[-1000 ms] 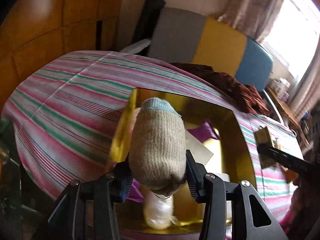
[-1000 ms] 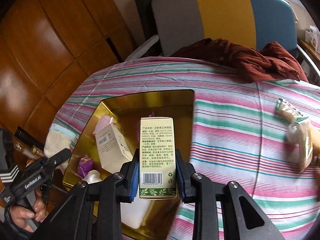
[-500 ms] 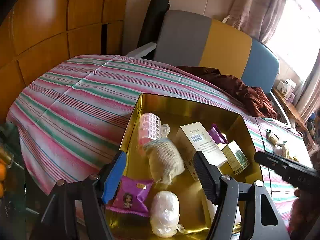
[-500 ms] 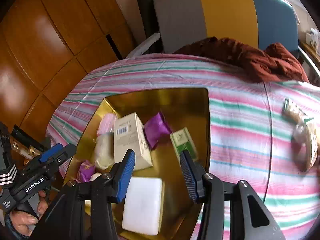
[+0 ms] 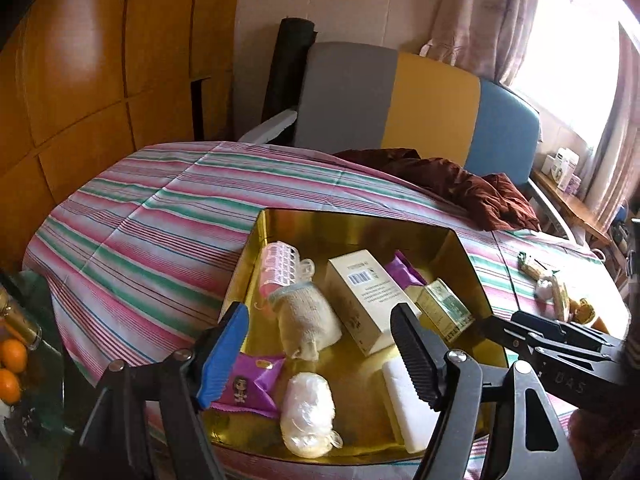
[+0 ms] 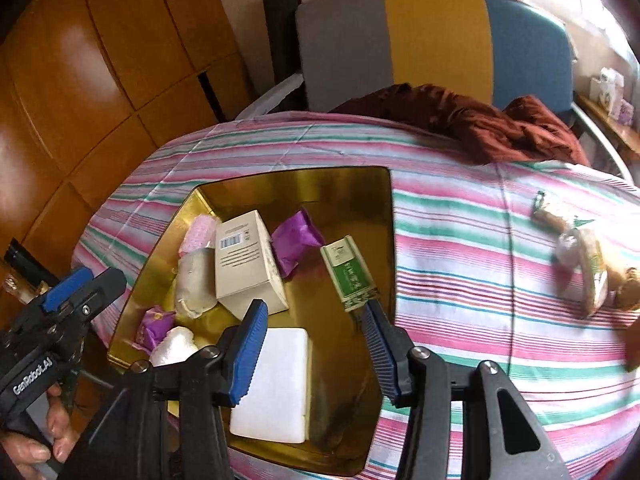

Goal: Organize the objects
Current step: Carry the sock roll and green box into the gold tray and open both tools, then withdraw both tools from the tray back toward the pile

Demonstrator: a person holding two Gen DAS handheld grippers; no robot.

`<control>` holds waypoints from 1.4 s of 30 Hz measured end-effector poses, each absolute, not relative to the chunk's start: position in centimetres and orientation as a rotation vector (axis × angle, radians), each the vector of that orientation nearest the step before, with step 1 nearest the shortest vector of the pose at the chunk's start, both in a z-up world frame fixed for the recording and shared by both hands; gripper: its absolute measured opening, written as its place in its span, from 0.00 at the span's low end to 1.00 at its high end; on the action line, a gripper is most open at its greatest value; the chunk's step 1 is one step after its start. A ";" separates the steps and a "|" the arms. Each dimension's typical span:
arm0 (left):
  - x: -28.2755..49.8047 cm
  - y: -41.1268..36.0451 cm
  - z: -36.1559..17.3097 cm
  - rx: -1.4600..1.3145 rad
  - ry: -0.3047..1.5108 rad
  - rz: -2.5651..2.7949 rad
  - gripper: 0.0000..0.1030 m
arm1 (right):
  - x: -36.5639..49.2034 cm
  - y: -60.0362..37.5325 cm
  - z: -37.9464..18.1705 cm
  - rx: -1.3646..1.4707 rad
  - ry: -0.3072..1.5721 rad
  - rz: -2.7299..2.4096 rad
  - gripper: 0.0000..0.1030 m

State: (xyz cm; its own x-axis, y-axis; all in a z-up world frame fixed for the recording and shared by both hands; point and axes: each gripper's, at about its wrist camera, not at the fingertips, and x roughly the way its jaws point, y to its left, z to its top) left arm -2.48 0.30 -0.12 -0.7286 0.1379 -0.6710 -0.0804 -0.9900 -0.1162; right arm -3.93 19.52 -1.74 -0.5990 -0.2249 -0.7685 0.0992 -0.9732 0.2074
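Since a second ago: the knitted sock (image 5: 306, 322), then clamped in the left gripper (image 5: 320, 350), is now seen lying in the gold tray (image 5: 360, 226), just below the pink roller (image 5: 280, 268) and beside the cream box (image 5: 366, 300). The green box (image 6: 348, 276), then pinched upright in the right gripper (image 6: 316, 354), is now laid flat in the tray near its right wall, one end just ahead of the right finger.

Left gripper: jaws have just been opening and stand wide apart; nothing is pressed by the pads. It is held above the tray's near edge, angled downward, with the purple packet (image 5: 250, 384) and the white wrapped bundle (image 5: 306, 414) seen between and below the fingers.

Right gripper: jaws have just been opening, parted moderately, nothing gripped. It is angled down over the tray's near right part, above the white block (image 6: 274, 384).

A second purple packet (image 6: 296, 240) is noted between the cream box and the green box. In the right wrist view the left gripper's handle is held by a hand (image 6: 28, 436) at lower left.

The tray sits on the striped cloth (image 6: 480, 240). Several small wrapped items (image 6: 580, 256) remain on the cloth, well apart from the tray, toward the right. A brown garment (image 5: 460, 184) is bunched at the far edge of the cloth.
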 end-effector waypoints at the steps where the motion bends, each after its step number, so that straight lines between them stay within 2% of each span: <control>1: -2.4 0.5 -0.1 -1.105 -0.115 2.810 0.72 | -3.7 19.6 -1.6 1.295 -0.207 -2.663 0.52; 4: -2.2 1.0 -0.2 -1.120 -0.110 2.796 0.73 | -3.0 19.9 -1.3 1.279 -0.197 -2.699 0.58; 23: -1.1 5.3 0.8 -1.069 -0.003 2.703 0.75 | -0.7 22.9 -0.2 1.259 -0.120 -2.821 0.60; 29: -1.1 7.2 1.0 -1.053 0.040 2.654 0.76 | -0.4 26.1 -0.5 1.316 -0.206 -2.844 0.60; 42: -0.3 12.6 0.4 -1.028 0.157 2.485 0.76 | 1.2 36.1 -1.8 1.497 -0.556 -2.873 0.60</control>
